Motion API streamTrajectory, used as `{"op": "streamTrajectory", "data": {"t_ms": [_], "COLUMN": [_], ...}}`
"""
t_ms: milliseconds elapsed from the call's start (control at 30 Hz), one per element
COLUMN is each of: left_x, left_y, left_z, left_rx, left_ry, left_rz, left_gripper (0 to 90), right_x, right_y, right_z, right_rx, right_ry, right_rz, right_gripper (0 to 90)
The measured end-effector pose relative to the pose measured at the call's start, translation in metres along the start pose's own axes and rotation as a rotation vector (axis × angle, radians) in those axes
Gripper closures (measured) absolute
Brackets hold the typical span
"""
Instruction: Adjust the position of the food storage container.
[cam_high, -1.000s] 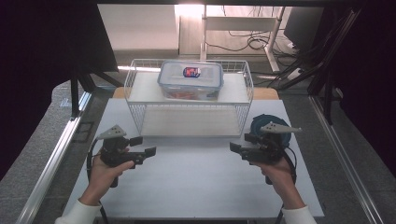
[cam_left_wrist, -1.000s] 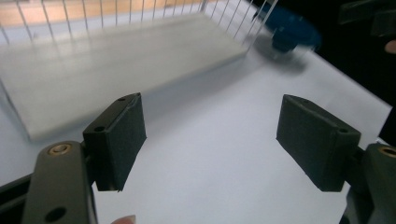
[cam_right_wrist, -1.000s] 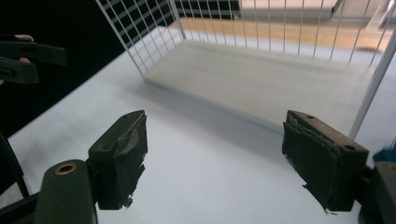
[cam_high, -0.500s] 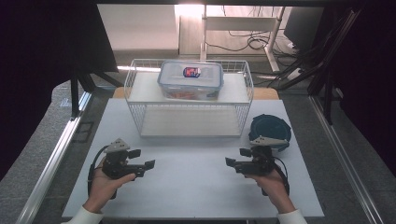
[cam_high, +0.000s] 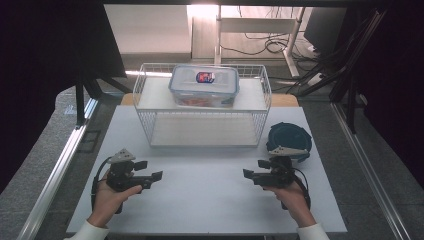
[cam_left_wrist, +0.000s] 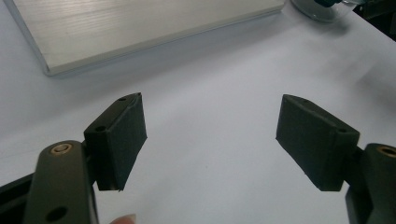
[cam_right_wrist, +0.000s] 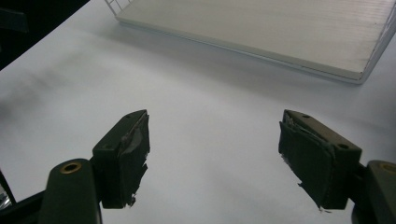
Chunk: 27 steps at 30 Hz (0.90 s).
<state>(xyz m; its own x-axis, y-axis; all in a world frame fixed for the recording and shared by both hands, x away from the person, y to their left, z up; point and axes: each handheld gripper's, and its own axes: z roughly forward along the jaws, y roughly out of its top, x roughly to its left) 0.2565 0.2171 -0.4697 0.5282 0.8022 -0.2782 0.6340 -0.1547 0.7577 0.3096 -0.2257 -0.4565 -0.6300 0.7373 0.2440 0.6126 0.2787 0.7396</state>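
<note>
Tongs (cam_high: 156, 176) (cam_high: 248, 173) both spread, pinching nothing.
Matte black rubbery pads over smooth white worktop (cam_high: 200, 200); wire basket (cam_high: 150, 120) far.

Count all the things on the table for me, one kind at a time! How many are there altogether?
Wire basket: 1
Clear food container with a blue-rimmed lid, sitting on top of the basket: 1
Dark blue round bowl: 1
Hand-held gripper: 2, the left hand-held gripper and the right hand-held gripper, both open with nothing between the jaws
Total: 5
</note>
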Motion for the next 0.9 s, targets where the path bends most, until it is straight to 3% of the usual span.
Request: {"op": "streamTrajectory", "data": {"t_ms": [200, 367, 600, 767, 900], "left_x": [0.001, 0.005, 0.005, 0.006, 0.007], "left_y": [-0.001, -0.003, -0.003, -0.002, -0.003], "left_z": [0.0, -0.005, -0.005, -0.001, 0.001], "left_rx": [0.006, 0.0, 0.004, 0.013, 0.022], "left_ry": [0.008, 0.012, 0.016, 0.013, 0.015], "left_rz": [-0.003, -0.011, -0.011, -0.014, -0.014], "left_gripper": [23.2, 23.2, 23.1, 23.1, 23.1], "right_x": [0.0, -0.011, -0.05, -0.08, -0.104], "right_y": [0.005, 0.012, 0.038, 0.063, 0.08], "right_z": [-0.01, -0.026, -0.042, -0.045, -0.037], "right_rx": [-0.02, -0.017, 0.043, 0.073, 0.106], "right_ry": [-0.019, -0.045, -0.136, -0.137, -0.189], "right_rz": [-0.015, -0.026, -0.011, 0.004, -0.024], "right_gripper": [28.1, 36.4, 49.1, 67.6, 81.3]}}
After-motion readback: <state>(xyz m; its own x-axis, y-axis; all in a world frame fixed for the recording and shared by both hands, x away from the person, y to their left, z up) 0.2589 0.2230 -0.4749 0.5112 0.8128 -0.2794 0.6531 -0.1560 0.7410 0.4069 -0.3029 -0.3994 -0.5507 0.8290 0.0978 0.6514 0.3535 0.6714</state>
